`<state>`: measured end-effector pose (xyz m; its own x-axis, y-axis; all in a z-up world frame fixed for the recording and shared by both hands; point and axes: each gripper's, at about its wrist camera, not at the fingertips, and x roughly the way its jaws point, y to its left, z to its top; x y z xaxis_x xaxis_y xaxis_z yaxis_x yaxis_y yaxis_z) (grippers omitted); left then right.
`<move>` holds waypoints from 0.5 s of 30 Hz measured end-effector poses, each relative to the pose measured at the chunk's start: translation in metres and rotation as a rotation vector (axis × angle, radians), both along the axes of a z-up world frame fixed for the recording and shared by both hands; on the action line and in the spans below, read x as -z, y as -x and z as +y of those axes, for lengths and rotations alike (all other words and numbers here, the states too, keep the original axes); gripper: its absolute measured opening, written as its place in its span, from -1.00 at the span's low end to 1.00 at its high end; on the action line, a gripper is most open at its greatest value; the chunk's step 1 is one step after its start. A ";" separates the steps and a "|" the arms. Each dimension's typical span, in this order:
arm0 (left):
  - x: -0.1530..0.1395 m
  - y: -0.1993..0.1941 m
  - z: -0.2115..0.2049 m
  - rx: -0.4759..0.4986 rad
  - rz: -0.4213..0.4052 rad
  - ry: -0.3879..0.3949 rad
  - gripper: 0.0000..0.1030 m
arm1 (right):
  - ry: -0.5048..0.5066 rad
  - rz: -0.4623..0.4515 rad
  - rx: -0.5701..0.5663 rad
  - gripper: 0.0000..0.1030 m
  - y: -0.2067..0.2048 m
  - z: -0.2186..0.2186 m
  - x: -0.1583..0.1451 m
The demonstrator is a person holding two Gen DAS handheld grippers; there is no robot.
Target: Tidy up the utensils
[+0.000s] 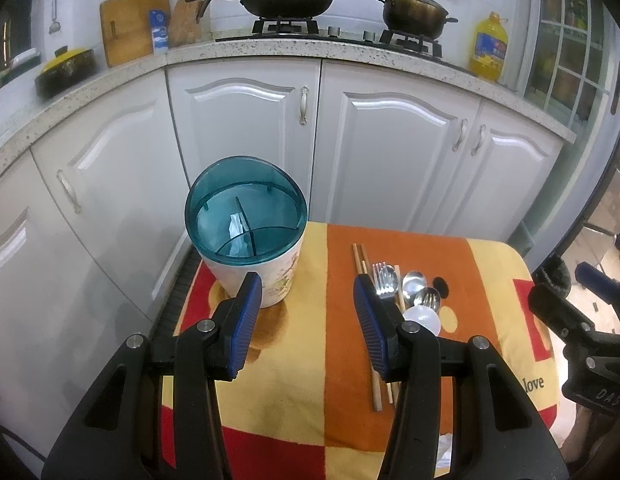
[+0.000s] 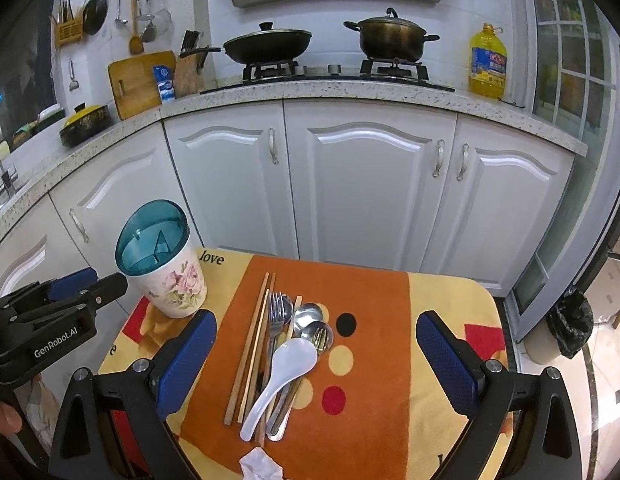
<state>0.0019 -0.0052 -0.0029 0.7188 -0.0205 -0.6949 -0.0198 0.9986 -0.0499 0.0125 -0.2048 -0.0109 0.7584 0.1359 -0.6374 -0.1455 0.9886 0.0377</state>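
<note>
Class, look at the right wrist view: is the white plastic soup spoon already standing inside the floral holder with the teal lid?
No, the white plastic soup spoon lies flat on the orange patterned cloth among the other utensils, apart from the floral holder.

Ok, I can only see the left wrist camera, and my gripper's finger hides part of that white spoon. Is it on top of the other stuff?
Observer: Yes. The white spoon lies across the metal cutlery, with its handle toward the near edge.
Operator: Is the other gripper holding anything?
Observer: No. The right gripper is open and empty.
Operator: What's the picture on the pot?
Observer: Pink roses, on the side of the utensil holder.
</note>
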 end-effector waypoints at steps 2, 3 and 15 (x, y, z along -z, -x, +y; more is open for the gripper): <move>0.000 0.000 0.000 0.000 0.021 0.014 -0.09 | -0.001 0.004 0.000 0.94 -0.001 0.000 0.001; 0.000 0.000 0.000 0.000 0.032 0.012 -0.09 | -0.001 0.008 0.001 0.94 -0.002 -0.001 0.001; 0.005 -0.002 -0.001 0.000 0.052 -0.003 -0.08 | 0.012 0.028 0.012 0.94 -0.006 -0.003 0.006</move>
<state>0.0035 -0.0057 -0.0083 0.6816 -0.0183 -0.7315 -0.0221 0.9987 -0.0456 0.0180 -0.2082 -0.0164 0.7415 0.1191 -0.6603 -0.1322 0.9908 0.0302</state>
